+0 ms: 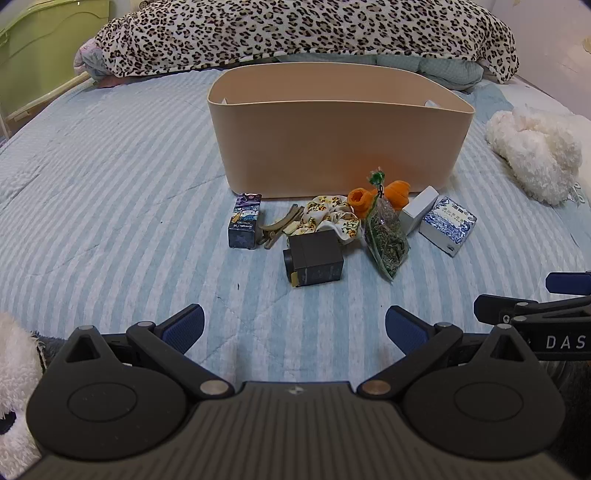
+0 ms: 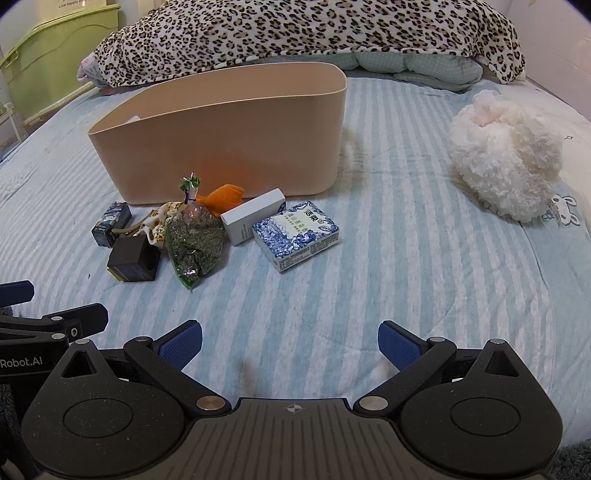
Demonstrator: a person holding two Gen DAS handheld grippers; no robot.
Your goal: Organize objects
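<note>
A tan oval bin (image 1: 340,140) (image 2: 229,136) stands on the striped bed. In front of it lies a row of items: a dark purple box (image 1: 244,226) (image 2: 110,223), a hair claw (image 1: 277,227), a patterned cloth (image 1: 328,218), a black box (image 1: 314,258) (image 2: 133,258), a bag of dried herbs (image 1: 388,236) (image 2: 192,243), an orange toy (image 1: 380,195) (image 2: 221,195), a white box (image 1: 419,214) (image 2: 255,219) and a blue-and-white box (image 1: 448,225) (image 2: 295,234). My left gripper (image 1: 294,328) and right gripper (image 2: 290,343) are open and empty, near the bed's front.
A leopard-print blanket (image 1: 295,33) lies behind the bin. A white fluffy toy (image 2: 506,155) (image 1: 532,151) sits to the right. A green cabinet (image 2: 55,55) stands at the far left. Another plush (image 1: 14,369) is by my left gripper.
</note>
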